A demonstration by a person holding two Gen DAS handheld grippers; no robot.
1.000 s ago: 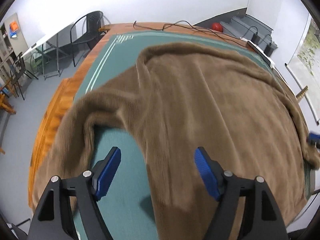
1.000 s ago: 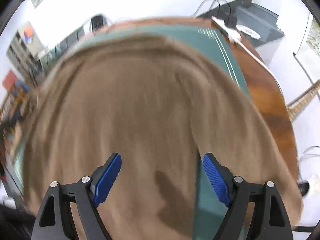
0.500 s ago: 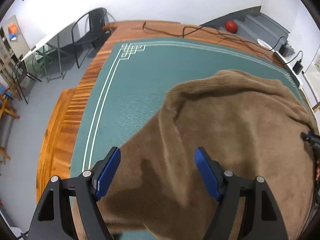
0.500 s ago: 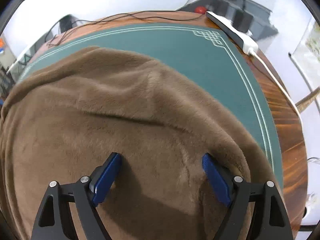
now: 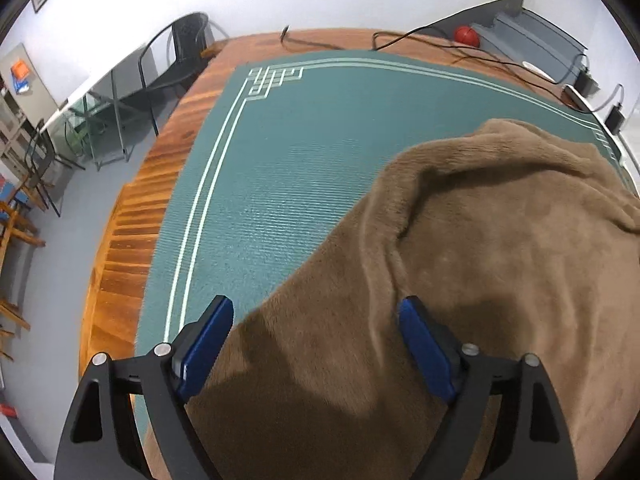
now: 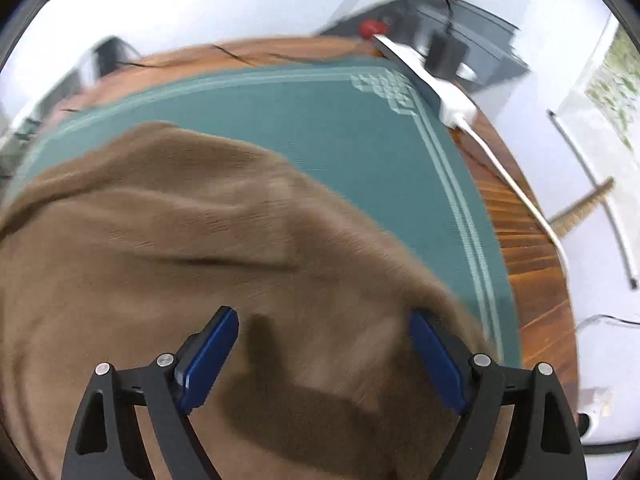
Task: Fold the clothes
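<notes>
I have both tools over the brown fleece garment (image 5: 500,248), which lies heaped on the green mat (image 5: 288,168) of the wooden desk (image 5: 132,240). My left tool (image 5: 316,344) has its jaws spread wide with nothing pinched between them; the fabric's left edge runs diagonally under it, from near its left pad up and away to the right, so the bulk of the cloth lies ahead and to the right of this tool. My right tool (image 6: 324,352) is likewise spread and holds nothing; here the garment (image 6: 168,240) fills the left and centre, and its right edge slants down toward the right pad, with bare mat (image 6: 360,128) beyond. That view is motion-blurred, so fine creases are hard to read. Each tool sits nearest its own side's edge of the cloth. A raised ridge runs away from me through the middle. I judge the garment bunched rather than neatly folded, though how far the folding stands I cannot tell
</notes>
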